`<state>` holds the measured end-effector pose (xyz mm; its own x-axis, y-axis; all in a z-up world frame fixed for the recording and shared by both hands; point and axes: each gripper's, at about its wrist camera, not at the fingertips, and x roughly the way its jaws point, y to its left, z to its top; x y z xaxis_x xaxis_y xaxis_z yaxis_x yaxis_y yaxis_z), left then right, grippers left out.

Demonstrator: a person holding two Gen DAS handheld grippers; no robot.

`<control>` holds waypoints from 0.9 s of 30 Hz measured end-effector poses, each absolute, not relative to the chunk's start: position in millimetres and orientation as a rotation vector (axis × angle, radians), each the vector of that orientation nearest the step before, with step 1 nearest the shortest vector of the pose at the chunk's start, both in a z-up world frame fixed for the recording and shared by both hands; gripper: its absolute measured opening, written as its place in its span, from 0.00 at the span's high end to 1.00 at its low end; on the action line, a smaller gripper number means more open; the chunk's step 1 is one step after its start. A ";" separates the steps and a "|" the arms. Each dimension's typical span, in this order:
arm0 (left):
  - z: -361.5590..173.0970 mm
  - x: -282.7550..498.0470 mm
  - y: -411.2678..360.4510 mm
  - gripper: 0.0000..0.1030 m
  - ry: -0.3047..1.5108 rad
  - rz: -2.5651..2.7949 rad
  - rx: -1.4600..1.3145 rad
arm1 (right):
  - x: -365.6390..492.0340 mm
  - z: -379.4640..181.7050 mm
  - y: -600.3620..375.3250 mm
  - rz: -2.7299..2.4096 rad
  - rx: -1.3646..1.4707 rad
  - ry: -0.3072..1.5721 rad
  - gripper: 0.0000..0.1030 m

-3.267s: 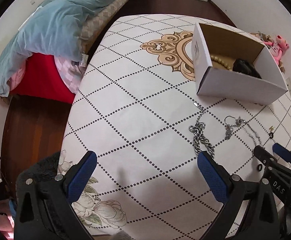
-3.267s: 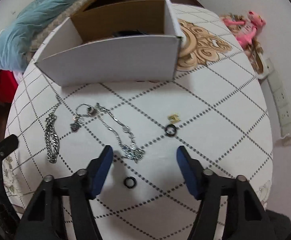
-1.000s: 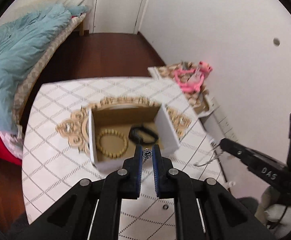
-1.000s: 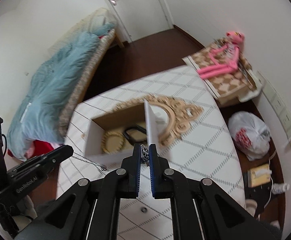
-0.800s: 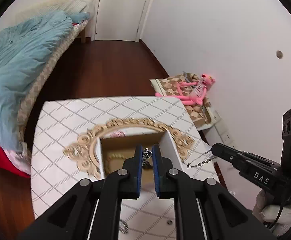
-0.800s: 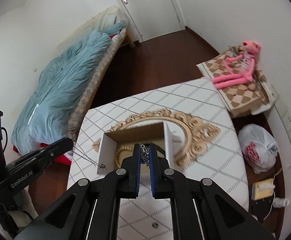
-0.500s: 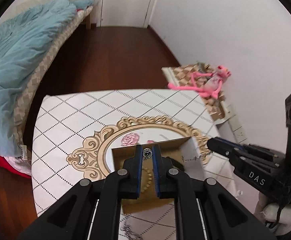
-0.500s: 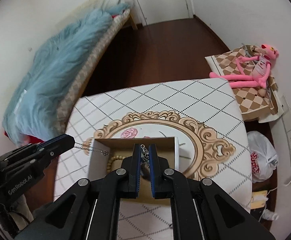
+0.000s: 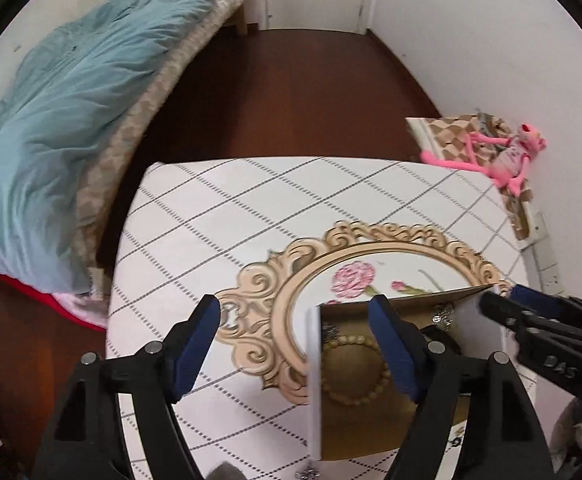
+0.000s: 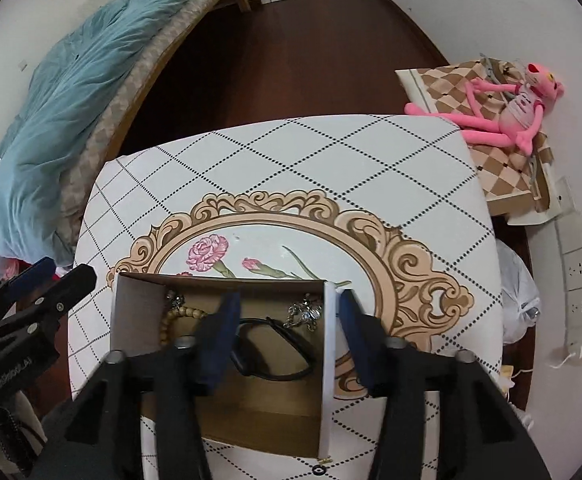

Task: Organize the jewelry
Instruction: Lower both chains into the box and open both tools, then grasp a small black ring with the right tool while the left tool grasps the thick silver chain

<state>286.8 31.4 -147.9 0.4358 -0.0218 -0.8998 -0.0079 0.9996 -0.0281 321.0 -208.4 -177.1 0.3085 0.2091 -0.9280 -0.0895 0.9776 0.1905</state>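
Observation:
A white cardboard box (image 10: 329,360) with a brown inside stands on the table; it also shows in the left wrist view (image 9: 315,384). In it lie a wooden bead bracelet (image 10: 171,320), a black band (image 10: 275,352) and a silver chain (image 10: 305,312) with one end near the left corner (image 10: 175,300). My right gripper (image 10: 287,334) is open and empty above the box. My left gripper (image 9: 297,346) is open and empty above the box's left wall. The bead bracelet (image 9: 351,368) shows between its fingers.
The table wears a white diamond-pattern cloth (image 10: 291,160) with a gold frame print. A small black ring (image 10: 318,469) lies in front of the box. A bed with a teal blanket (image 9: 59,92) stands at the left. A pink plush toy (image 10: 507,108) lies at the right.
Both grippers were shut on the ends of the silver chain above the box. Both have opened, and the chain now lies in the box.

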 end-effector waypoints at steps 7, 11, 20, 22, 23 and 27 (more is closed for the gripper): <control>-156.0 265.0 35.6 0.02 1.107 0.052 0.015 | 295.5 -173.8 -205.0 0.133 -0.004 1.219 0.08; -160.5 249.3 34.8 0.02 1.114 0.055 0.011 | 273.9 -179.9 -201.5 0.097 -0.065 1.221 0.08; -164.3 221.0 25.1 0.02 1.133 0.045 0.003 | 242.9 -181.3 -207.5 0.067 -0.047 1.221 0.04; -159.2 215.2 23.3 0.02 1.121 0.041 0.000 | 237.7 -178.0 -209.3 0.065 -0.042 1.216 0.04; -156.5 212.4 22.9 0.02 1.116 0.039 -0.005 | 233.5 -174.6 -210.7 0.062 -0.041 1.209 0.04; -140.1 197.9 20.7 0.02 1.080 0.034 -0.014 | 217.9 -158.2 -214.4 0.050 -0.044 1.170 0.04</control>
<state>197.9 20.7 -140.1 0.4712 0.0212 -0.8818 -0.0350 0.9994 0.0053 217.9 -214.4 -158.2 0.3891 0.0167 -0.9210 -0.0627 0.9980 -0.0085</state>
